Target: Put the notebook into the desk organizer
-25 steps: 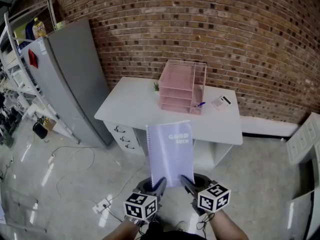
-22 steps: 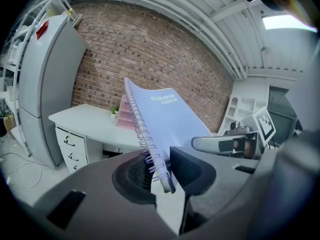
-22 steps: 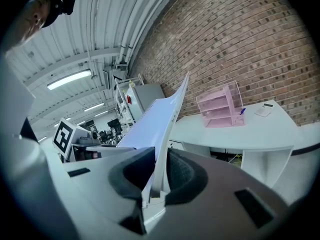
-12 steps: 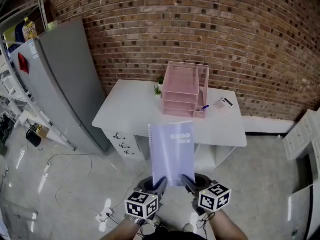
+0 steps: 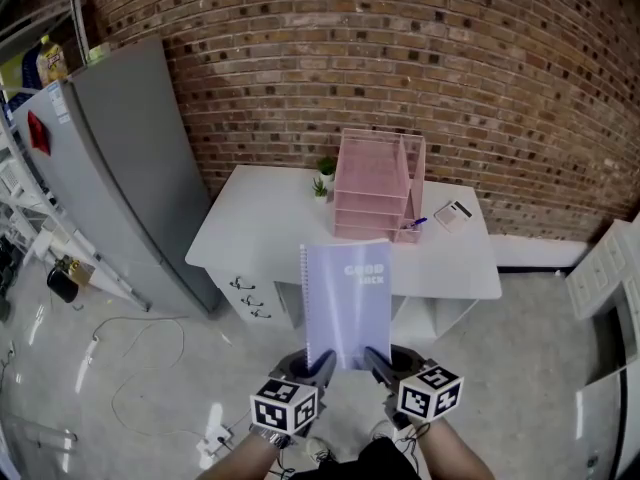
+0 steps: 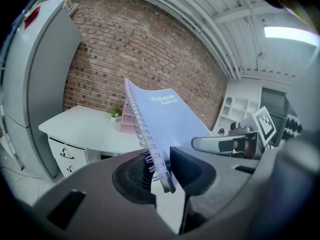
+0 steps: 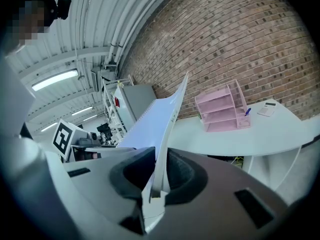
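- Notebook (image 5: 347, 303), lilac-covered, spiral-bound, pale lettering on the cover: held in the air well short of the pink translucent three-tier desk organizer (image 5: 375, 183). Its cover faces up and its far edge points toward the organizer. It is not yet over the white desk (image 5: 255, 230) on which the organizer stands.
- Left gripper (image 5: 322, 367): jaws drawn narrow on the notebook's near corner at the binding side, with wire coils caught between the pads.
- Right gripper (image 5: 375, 364): jaws nearly together, pinching the thin page edge at the other near corner.
- Handling, as a judgement: light, thin and flexible. It would likely droop or twist if held by one corner alone. The smooth cover may slip, and the spiral side offers the firmer purchase. The present hold on both near corners suits feeding the far edge into a tier first.
- Organizer contents: all three tiers appear empty.
- Blue pen (image 5: 417, 223): at the organizer's lower corner; whether it lies inside the bottom tier or just beside it cannot be told.
- Beside the organizer: a small green potted plant (image 5: 324, 173) on one side and a white calculator (image 5: 453, 214) on the other.
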A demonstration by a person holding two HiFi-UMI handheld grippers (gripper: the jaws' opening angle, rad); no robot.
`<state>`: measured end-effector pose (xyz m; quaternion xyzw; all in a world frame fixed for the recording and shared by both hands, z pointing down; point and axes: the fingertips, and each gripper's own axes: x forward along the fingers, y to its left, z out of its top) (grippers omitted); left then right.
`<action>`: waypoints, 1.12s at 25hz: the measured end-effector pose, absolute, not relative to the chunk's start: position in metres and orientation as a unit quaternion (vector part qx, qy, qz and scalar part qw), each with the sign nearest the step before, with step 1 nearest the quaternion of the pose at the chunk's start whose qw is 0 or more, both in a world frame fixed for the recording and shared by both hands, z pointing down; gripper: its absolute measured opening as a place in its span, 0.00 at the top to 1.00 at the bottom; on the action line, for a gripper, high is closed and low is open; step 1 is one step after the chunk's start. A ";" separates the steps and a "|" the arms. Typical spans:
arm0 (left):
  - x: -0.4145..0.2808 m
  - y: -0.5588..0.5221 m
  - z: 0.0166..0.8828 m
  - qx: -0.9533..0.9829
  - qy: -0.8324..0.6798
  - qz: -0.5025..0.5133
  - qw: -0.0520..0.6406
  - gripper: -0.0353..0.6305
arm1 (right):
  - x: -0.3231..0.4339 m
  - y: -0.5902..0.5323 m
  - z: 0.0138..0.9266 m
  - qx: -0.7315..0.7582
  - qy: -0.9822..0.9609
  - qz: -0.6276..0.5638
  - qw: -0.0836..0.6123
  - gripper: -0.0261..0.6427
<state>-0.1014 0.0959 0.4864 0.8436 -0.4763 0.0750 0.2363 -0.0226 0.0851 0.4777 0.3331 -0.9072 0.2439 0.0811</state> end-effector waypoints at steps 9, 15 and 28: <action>-0.093 0.054 0.500 0.830 -0.492 0.073 0.253 0.81 | -0.015 0.039 0.490 0.315 -0.910 0.253 0.091 0.88; -0.077 0.008 0.508 0.816 -0.510 0.079 0.260 0.81 | 0.000 -0.010 0.502 0.293 -0.914 0.264 0.095 0.88; -0.036 -0.064 0.532 0.786 -0.542 0.087 0.284 0.81 | 0.039 -0.090 0.529 0.252 -0.916 0.294 0.107 0.88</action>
